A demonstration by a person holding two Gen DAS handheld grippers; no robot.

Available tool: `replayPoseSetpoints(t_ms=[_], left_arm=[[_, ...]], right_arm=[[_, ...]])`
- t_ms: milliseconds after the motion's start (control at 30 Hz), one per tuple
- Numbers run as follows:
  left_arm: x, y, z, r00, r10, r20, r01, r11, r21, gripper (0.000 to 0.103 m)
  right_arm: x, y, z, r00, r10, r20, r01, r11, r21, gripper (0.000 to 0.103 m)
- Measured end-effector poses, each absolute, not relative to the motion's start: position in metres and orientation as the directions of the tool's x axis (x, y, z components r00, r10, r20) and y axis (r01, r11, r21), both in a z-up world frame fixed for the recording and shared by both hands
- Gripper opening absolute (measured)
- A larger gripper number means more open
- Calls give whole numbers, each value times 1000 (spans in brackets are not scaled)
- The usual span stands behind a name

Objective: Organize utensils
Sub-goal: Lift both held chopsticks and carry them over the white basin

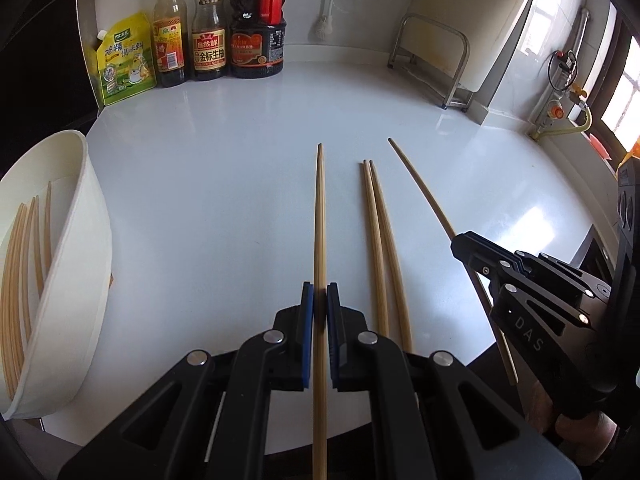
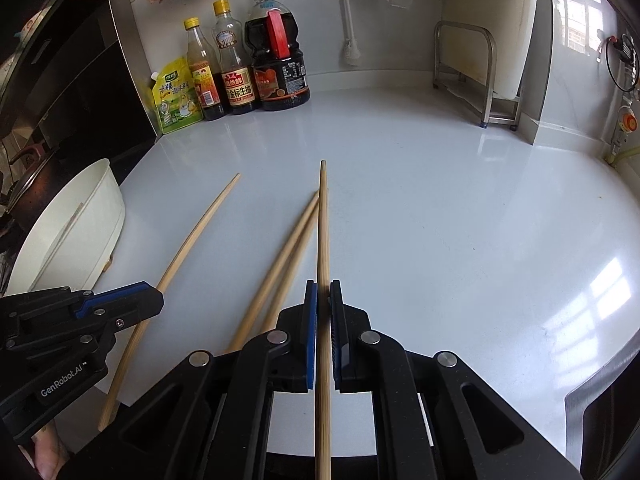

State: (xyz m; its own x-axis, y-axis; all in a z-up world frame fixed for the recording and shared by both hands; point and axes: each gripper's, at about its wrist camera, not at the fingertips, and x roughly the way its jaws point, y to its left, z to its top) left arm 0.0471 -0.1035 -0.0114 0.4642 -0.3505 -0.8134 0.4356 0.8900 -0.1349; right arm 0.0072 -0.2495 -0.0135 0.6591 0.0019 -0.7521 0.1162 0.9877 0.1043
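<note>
My left gripper is shut on a bamboo chopstick that points straight ahead over the white counter. My right gripper is shut on another chopstick. Two loose chopsticks lie side by side on the counter between the held ones; they also show in the right wrist view. A white holder at the left holds several chopsticks. The right gripper shows in the left wrist view, the left one in the right wrist view.
Three sauce bottles and a yellow seasoning pouch stand at the back left of the counter. A metal rack stands at the back right. A dark stove area lies left of the counter.
</note>
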Motion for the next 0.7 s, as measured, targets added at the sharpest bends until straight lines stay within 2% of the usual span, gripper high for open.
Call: replayPoseSetpoints(t_ms=[400, 700], left_arm=[[48, -27, 59, 619, -366, -695, 372, 916, -152, 7], [65, 76, 78, 722, -256, -642, 195, 967, -166, 7]], right_arm=[[33, -184, 46, 741, 123, -660, -14, 986, 167, 6], [77, -85, 61, 722, 285, -631, -202, 958, 201, 6]])
